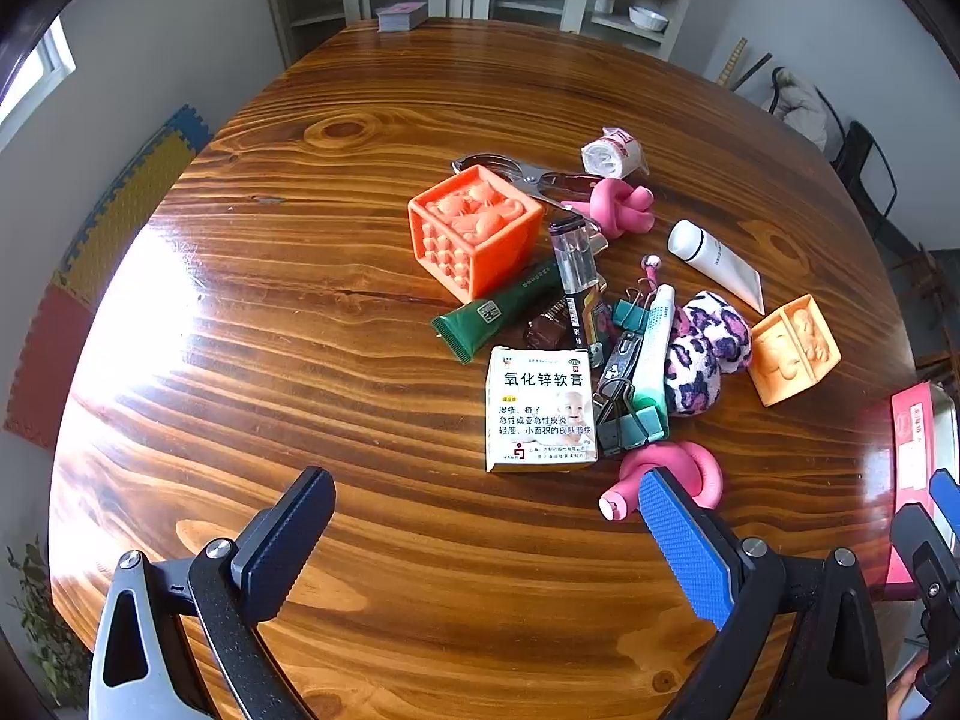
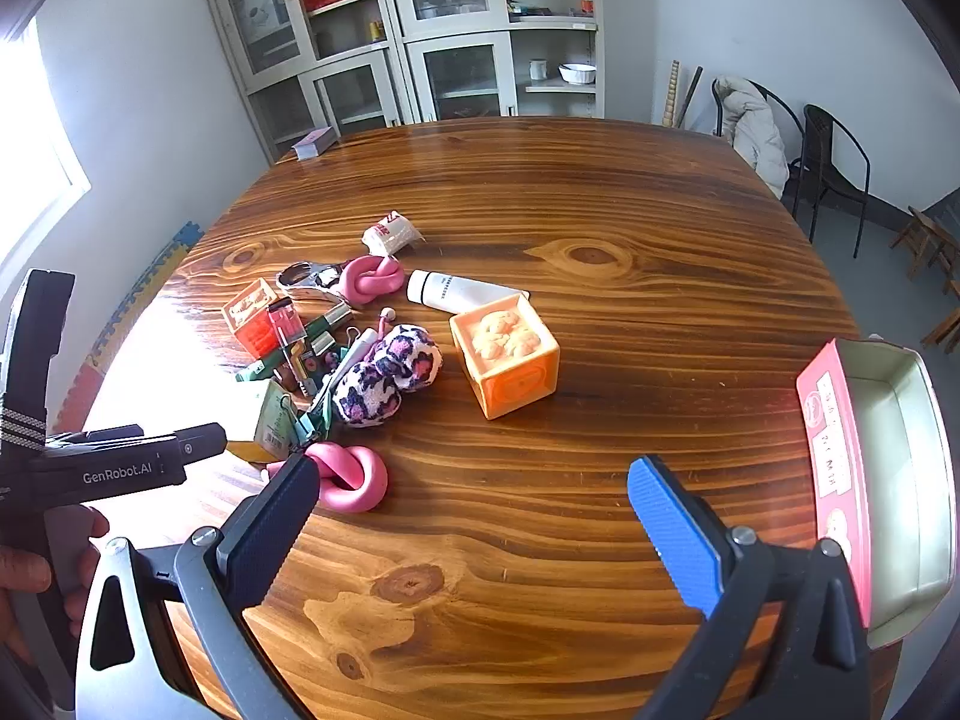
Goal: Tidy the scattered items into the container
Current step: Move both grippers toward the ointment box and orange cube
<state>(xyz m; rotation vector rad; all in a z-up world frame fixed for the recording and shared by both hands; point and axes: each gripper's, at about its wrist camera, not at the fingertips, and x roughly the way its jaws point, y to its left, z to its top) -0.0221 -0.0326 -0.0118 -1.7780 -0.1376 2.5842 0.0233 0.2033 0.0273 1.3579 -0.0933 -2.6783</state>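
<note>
A pile of small items lies on the wooden table: an orange cube (image 1: 474, 228), a white ointment box (image 1: 540, 411), a green tube (image 1: 498, 315), a leopard-print soft toy (image 1: 705, 351) (image 2: 387, 375), a light orange cube (image 1: 795, 357) (image 2: 507, 354), a white tube (image 1: 717, 264) (image 2: 462, 291) and two pink knots (image 1: 672, 474) (image 2: 351, 474). The red-sided container (image 2: 882, 480) stands open and empty at the right; its edge shows in the left wrist view (image 1: 915, 450). My left gripper (image 1: 486, 534) is open, just in front of the pile. My right gripper (image 2: 474, 516) is open over bare table.
A small purple box (image 1: 402, 16) (image 2: 313, 142) sits at the table's far edge. Cabinets (image 2: 420, 30) stand behind the table and chairs (image 2: 831, 162) to the right. The left hand-held gripper body (image 2: 114, 462) shows at the left of the right wrist view.
</note>
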